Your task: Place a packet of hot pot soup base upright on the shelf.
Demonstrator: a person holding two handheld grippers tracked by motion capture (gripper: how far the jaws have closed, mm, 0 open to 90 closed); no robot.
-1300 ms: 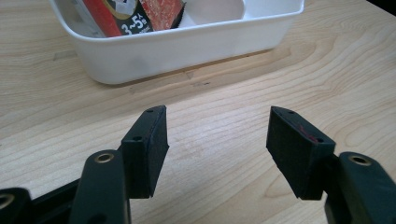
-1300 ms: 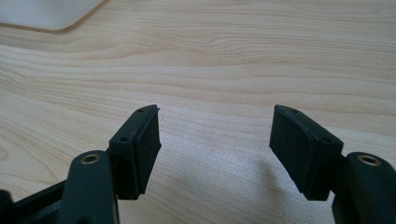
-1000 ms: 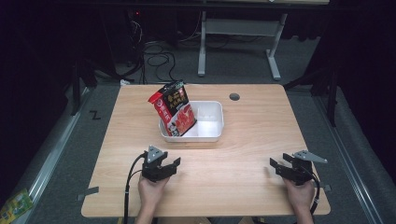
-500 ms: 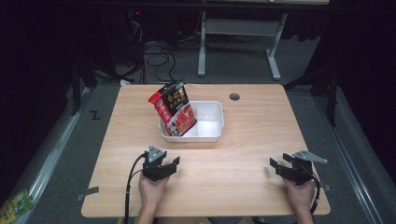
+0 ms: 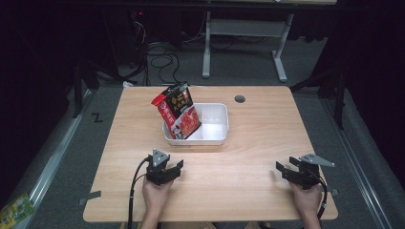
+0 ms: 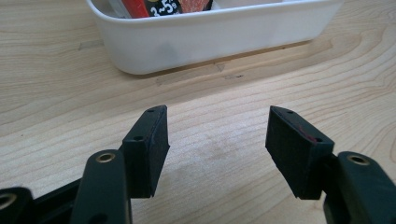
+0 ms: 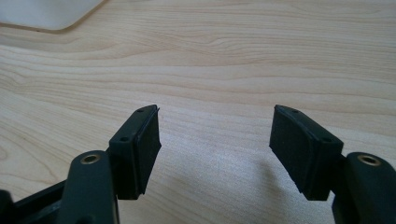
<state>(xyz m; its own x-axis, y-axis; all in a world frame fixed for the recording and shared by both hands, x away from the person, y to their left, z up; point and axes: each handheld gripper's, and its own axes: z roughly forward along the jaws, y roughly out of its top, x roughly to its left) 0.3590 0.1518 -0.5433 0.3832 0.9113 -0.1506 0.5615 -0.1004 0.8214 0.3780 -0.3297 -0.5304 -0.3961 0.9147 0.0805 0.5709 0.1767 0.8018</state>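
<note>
1. I start with the table (image 5: 267,143): a pale wood-grain top with rounded corners and a small dark cable hole near its far edge, matte and flat, with bare board in front of both grippers.

2. Next the tub (image 5: 216,125), a white rectangular plastic bin with rounded corners and smooth, slightly glossy walls, sitting a little left of the table's middle. In the left gripper view its near wall (image 6: 219,37) runs across the top.

3. Inside it stands the snack packet (image 5: 176,112), red and black printed foil, leaning tilted toward the left with its top well above the rim and its lower end down in the tub's left part. Whether it rests against the wall or the floor alone I cannot tell from above.

4. The left gripper (image 5: 165,169) sits low over the board near the front edge, jaws standing apart with nothing between them (ribbed black pads, blunt and wedge-shaped); it points at the tub, the nearer of the two.

5. The right gripper (image 5: 292,171) rests well off to the right, also spread wide and empty.

6. I judge this as the ready pose before a reach. The next move calls for the left gripper to rise and close on the packet's upper edge, pinching thin crinkly foil squarely so it doesn't slip.
</note>
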